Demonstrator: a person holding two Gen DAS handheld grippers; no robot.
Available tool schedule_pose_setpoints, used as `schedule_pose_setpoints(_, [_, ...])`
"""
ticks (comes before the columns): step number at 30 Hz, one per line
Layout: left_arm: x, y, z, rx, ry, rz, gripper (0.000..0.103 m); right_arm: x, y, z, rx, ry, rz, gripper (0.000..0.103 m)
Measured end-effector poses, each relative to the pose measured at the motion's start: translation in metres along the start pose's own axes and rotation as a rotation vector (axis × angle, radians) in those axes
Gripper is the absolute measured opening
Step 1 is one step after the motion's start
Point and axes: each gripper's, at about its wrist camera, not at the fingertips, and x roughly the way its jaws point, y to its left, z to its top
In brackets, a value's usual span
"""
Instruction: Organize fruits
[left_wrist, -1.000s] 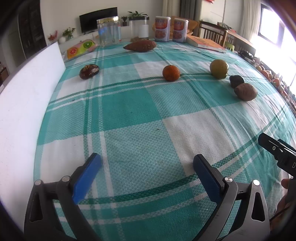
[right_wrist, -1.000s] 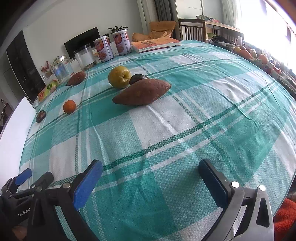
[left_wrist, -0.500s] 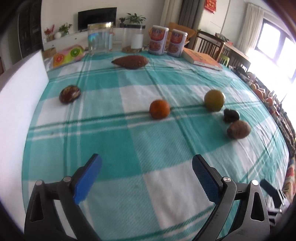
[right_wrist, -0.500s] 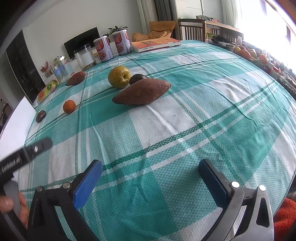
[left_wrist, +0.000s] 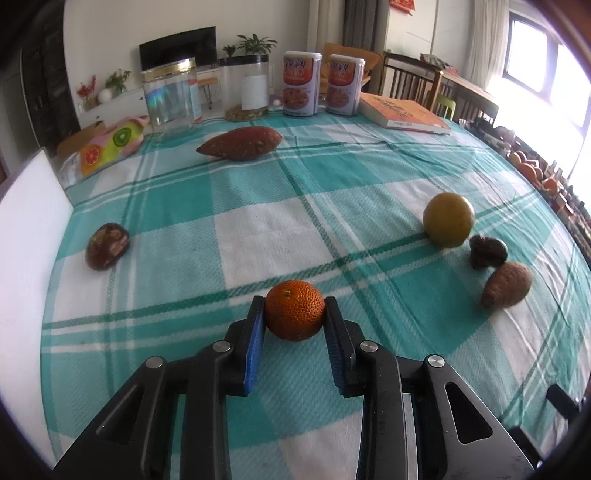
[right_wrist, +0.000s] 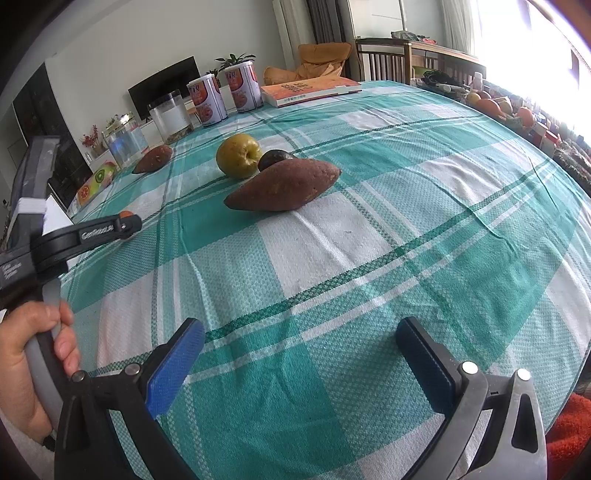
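Note:
My left gripper (left_wrist: 294, 314) is shut on an orange (left_wrist: 294, 309) that rests on the green-checked tablecloth (left_wrist: 266, 229). A dark passion fruit (left_wrist: 107, 245) lies at left, a sweet potato (left_wrist: 240, 147) far back. A yellow-green apple (left_wrist: 448, 219), a dark wrinkled fruit (left_wrist: 487, 251) and a second sweet potato (left_wrist: 508, 284) lie at right. My right gripper (right_wrist: 306, 354) is open and empty above the cloth; the apple (right_wrist: 238, 155) and sweet potato (right_wrist: 284, 186) lie ahead of it. The left gripper's body (right_wrist: 74, 236) shows at left in the right wrist view.
Two cans (left_wrist: 321, 88), glass jars (left_wrist: 171, 96), a book (left_wrist: 402, 116) and a fruit-printed pack (left_wrist: 110, 146) stand along the table's far edge. A white board (left_wrist: 26, 236) borders the left side. Chairs and a fruit shelf lie beyond the right edge.
My left gripper has moved forward to the orange and closed on it. The right gripper has stayed still and open.

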Motion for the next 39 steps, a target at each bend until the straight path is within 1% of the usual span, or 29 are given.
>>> schedule_pose_setpoints(4, [-0.03,0.012,-0.033,0.022,0.045,-0.004,0.031,0.0,0.0,0.0,0.001,0.0,0.001,0.103])
schedule_pose_setpoints(9, [-0.06,0.028,-0.07,0.014,0.048,-0.001,0.034,0.0,0.0,0.0,-0.001,0.0,-0.001,0.103])
schedule_pose_setpoints(10, [-0.063,0.031,-0.076,0.01,0.04,-0.003,0.039,0.0,0.0,0.0,-0.001,0.0,-0.001,0.103])
schedule_pose_setpoints(11, [-0.063,0.033,-0.08,0.007,0.033,-0.006,0.06,0.0,0.0,0.0,-0.002,0.0,-0.002,0.103])
schedule_pose_setpoints(12, [-0.062,0.035,-0.083,0.001,0.031,-0.003,0.073,0.0,0.0,0.0,-0.002,0.0,-0.002,0.103])
schedule_pose_setpoints(13, [-0.06,0.037,-0.086,-0.011,0.031,0.005,0.088,0.0,0.0,0.0,-0.002,0.0,-0.001,0.103])
schedule_pose_setpoints(15, [-0.056,0.041,-0.091,-0.038,0.024,0.008,0.088,0.0,0.0,0.0,0.001,-0.001,0.002,0.103])
schedule_pose_setpoints(17, [-0.056,0.04,-0.09,-0.041,0.016,0.006,0.091,-0.001,-0.002,0.0,0.018,-0.007,0.023,0.103])
schedule_pose_setpoints(20, [-0.052,0.033,-0.089,-0.014,0.032,0.04,0.094,-0.005,-0.014,0.0,0.085,-0.029,0.093,0.103])
schedule_pose_setpoints(22, [-0.051,0.03,-0.09,0.002,0.037,0.049,0.096,-0.007,-0.023,0.001,0.138,-0.039,0.143,0.103])
schedule_pose_setpoints(24, [-0.051,0.032,-0.09,-0.004,0.037,0.042,0.096,-0.008,-0.025,0.007,0.146,-0.037,0.142,0.103])
schedule_pose_setpoints(25, [-0.051,0.033,-0.09,-0.003,0.038,0.043,0.096,-0.007,-0.023,0.014,0.126,-0.039,0.137,0.103])
schedule_pose_setpoints(26, [-0.051,0.032,-0.09,-0.001,0.038,0.044,0.097,-0.005,-0.018,0.025,0.08,-0.04,0.136,0.103])
schedule_pose_setpoints(30, [-0.05,0.033,-0.09,-0.001,0.039,0.044,0.098,0.003,0.019,0.09,-0.165,-0.044,0.127,0.103])
schedule_pose_setpoints(32, [-0.05,0.033,-0.09,-0.002,0.04,0.043,0.098,0.02,0.045,0.121,-0.293,-0.018,0.126,0.103])
schedule_pose_setpoints(34, [-0.05,0.033,-0.09,-0.001,0.039,0.043,0.098,0.049,0.065,0.143,-0.39,0.044,0.119,0.102])
schedule_pose_setpoints(36, [-0.05,0.033,-0.09,-0.001,0.039,0.043,0.098,0.08,0.078,0.157,-0.442,0.12,0.098,0.089])
schedule_pose_setpoints(37, [-0.05,0.033,-0.09,-0.001,0.039,0.043,0.098,0.094,0.079,0.161,-0.45,0.159,0.093,0.074])
schedule_pose_setpoints(38, [-0.05,0.033,-0.09,-0.001,0.039,0.043,0.098,0.107,0.08,0.164,-0.45,0.203,0.095,0.07])
schedule_pose_setpoints(39, [-0.05,0.033,-0.09,-0.001,0.04,0.043,0.098,0.119,0.081,0.165,-0.451,0.246,0.086,0.069])
